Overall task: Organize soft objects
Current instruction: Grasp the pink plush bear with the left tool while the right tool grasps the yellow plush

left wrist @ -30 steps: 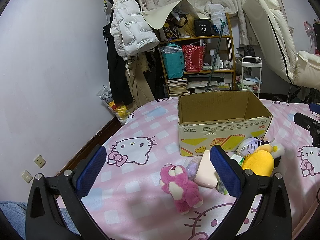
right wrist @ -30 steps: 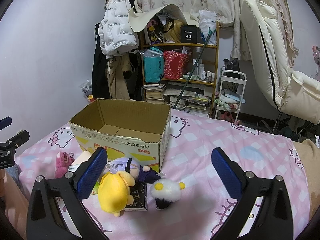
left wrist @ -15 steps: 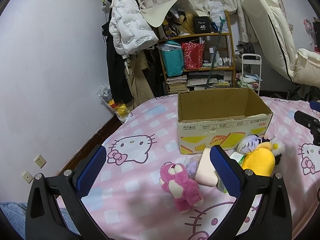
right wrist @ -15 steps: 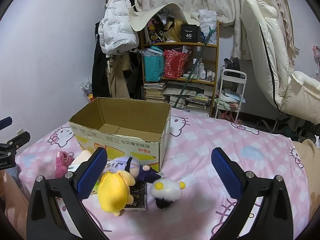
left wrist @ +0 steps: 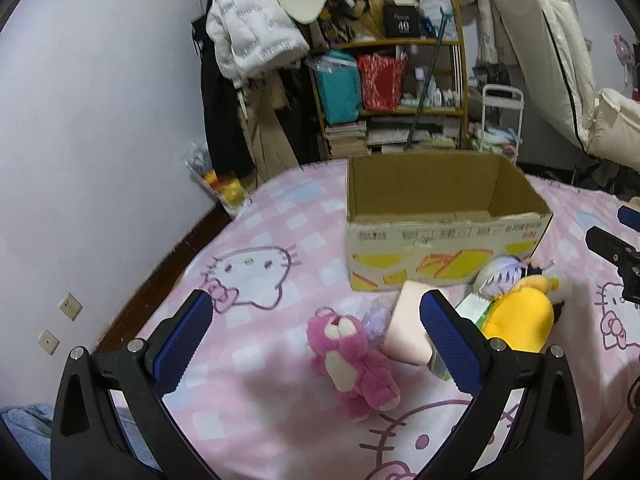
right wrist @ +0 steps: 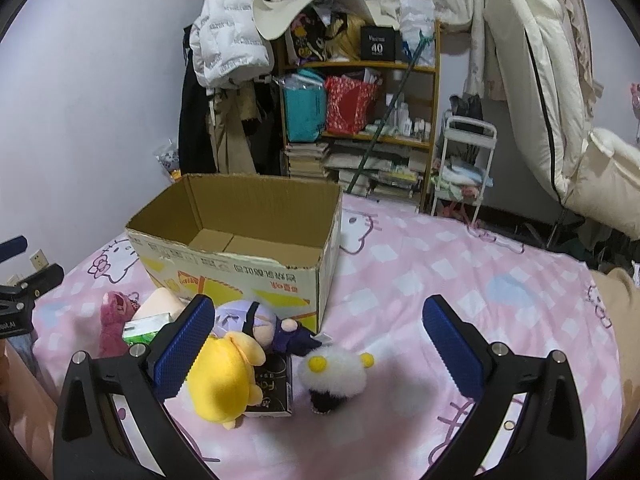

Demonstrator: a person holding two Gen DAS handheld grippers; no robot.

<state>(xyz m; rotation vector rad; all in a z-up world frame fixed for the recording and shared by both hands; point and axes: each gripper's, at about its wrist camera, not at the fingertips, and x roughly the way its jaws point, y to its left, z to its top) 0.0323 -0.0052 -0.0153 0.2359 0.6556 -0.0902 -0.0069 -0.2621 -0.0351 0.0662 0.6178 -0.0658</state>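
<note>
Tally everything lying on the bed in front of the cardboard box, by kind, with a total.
Plush toys: 4 (pink bear, yellow plush, purple-haired doll, white fluffy toy)
Small purple item, too blurred to name: 1
Cream pad: 1
Green-and-white packet: 1
Black box: 1
Total: 8

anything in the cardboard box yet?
No. In the right wrist view the cardboard box shows only its bare bottom flaps, and the pink plush and yellow plush lie outside on the bed.
</note>
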